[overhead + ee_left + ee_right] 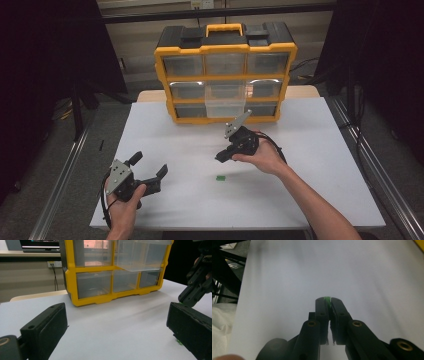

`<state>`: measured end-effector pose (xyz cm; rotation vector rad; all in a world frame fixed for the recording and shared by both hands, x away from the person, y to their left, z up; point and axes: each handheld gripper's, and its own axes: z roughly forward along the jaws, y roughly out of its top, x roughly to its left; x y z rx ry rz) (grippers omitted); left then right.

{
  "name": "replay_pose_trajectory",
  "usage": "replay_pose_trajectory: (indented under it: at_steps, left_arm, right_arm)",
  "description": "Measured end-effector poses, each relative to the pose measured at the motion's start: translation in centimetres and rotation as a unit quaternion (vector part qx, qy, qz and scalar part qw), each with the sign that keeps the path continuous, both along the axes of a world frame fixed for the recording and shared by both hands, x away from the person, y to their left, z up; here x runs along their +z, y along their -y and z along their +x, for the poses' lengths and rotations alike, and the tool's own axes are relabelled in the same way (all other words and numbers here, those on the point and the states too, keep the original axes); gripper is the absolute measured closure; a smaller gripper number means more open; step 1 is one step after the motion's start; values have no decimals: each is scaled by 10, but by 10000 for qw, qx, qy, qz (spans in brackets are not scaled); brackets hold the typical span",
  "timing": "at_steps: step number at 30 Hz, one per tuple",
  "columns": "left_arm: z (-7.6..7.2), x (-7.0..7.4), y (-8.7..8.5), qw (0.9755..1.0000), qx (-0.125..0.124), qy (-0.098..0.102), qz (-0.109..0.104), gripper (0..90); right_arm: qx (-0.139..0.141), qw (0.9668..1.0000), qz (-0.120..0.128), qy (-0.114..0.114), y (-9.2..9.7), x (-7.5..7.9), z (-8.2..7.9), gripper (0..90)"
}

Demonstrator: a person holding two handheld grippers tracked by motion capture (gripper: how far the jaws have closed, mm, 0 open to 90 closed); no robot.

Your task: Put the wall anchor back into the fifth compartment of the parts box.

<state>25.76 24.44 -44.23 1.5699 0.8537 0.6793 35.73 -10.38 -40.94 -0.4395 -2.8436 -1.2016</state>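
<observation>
1. Left side first: we see the left gripper (150, 169) resting low near the near-left corner of the white table (320, 190), its jaws spread wide with nothing between them. From the left gripper view the two black pads (45, 332) stand far apart, aimed at the cabinet.
2. A small flat green piece (220, 177) lies on the table between the two hands, just below the right gripper; its long axis is too small for us to judge.
3. The right gripper (220, 156) hangs above the table, tips pointing left and slightly down. Its jaws are pressed together on a thin green sliver (327, 300), pinched at the very tips, running along the jaws.
4. Behind stands the yellow-and-black plastic drawer cabinet (226, 70); one clear plastic drawer (226, 102) in its middle row is pulled out.
</observation>
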Motion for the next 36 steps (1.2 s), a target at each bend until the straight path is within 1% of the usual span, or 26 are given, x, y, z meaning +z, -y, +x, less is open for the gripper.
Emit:
replay_pose_trajectory:
  at_steps: [1, 2, 4, 9, 11, 12, 14, 15, 16, 17, 18, 19, 20, 21, 22, 24, 26, 28, 29, 30, 31, 33, 36]
  left_arm:
    - [0, 0, 0, 10000, 13, 9, -4, 33]
    - [0, 0, 0, 10000, 15, 11, 2, 33]
    - [0, 0, 1, 10000, 28, 2, -44, 33]
    - [0, 0, 1, 10000, 26, 6, -37, 33]
    - [0, 0, 0, 10000, 8, 21, -19, 33]
    - [0, 0, 0, 10000, 13, 23, -13, 33]
    - [0, 0, 0, 10000, -2, 26, 13, 33]
    - [0, 0, 0, 10000, -24, 38, -24, 33]
    - [0, 0, 0, 10000, -34, 32, -72, 33]
    - [0, 0, 0, 10000, -25, 31, -60, 33]
    - [0, 0, 0, 10000, -23, 33, -59, 32]
    - [0, 0, 0, 10000, -22, 32, -57, 33]
    - [0, 0, 0, 10000, -22, 35, -55, 33]
    - [0, 0, 0, 10000, -24, 32, -53, 33]
    - [0, 0, 0, 10000, -28, 29, -49, 33]
    - [0, 0, 0, 10000, -27, 25, -55, 33]
    - [0, 0, 0, 10000, -16, 30, -50, 33]
    - [0, 0, 0, 10000, -14, 29, -33, 33]
    - [0, 0, -1, 10000, -22, 30, -10, 33]
    - [0, 0, -1, 10000, -2, 19, -5, 33]
    - [0, 0, -1, 10000, -12, 10, 8, 33]
    - [1, 0, 0, 10000, -1, 9, 2, 33]
    - [1, 0, 0, 10000, 1, 28, 24, 33]
  right_arm:
    - [0, 10000, 0, 0, 0, 0, 0, 851]
    - [-13, 10000, 61, -20, 1, 2, -1, 851]
    - [-51, 9998, 173, 17, 5, 7, 0, 851]
    - [-93, 9991, 389, 150, 13, 20, 2, 851]
    - [-117, 9986, 462, 220, 16, 28, 2, 851]
    - [-127, 9981, 541, 252, 17, 33, 3, 851]
    - [-142, 9974, 595, 370, 20, 45, 4, 851]
    - [-142, 9974, 595, 370, 20, 45, 4, 851]
    - [-141, 9972, 594, 429, 20, 52, 4, 851]
    - [-141, 9972, 594, 429, 20, 52, 4, 851]
    - [-146, 9970, 602, 473, 20, 56, 4, 851]
    - [-154, 9967, 592, 530, 20, 63, 6, 851]
    - [-154, 9967, 592, 530, 20, 63, 6, 851]
    - [-172, 9966, 574, 561, 21, 66, 7, 851]
    - [-192, 9964, 568, 606, 21, 72, 10, 851]
    - [-216, 9962, 549, 643, 21, 75, 12, 851]
    - [-273, 9956, 551, 708, 24, 84, 18, 851]
    - [-295, 9954, 547, 722, 24, 87, 20, 851]
    - [-352, 9951, 519, 760, 26, 92, 24, 851]
    - [-352, 9951, 519, 760, 26, 92, 24, 851]
    - [-416, 9949, 479, 789, 28, 98, 27, 851]
    - [-434, 9947, 453, 813, 29, 101, 29, 851]
    - [-542, 9938, 419, 880, 31, 113, 36, 851]
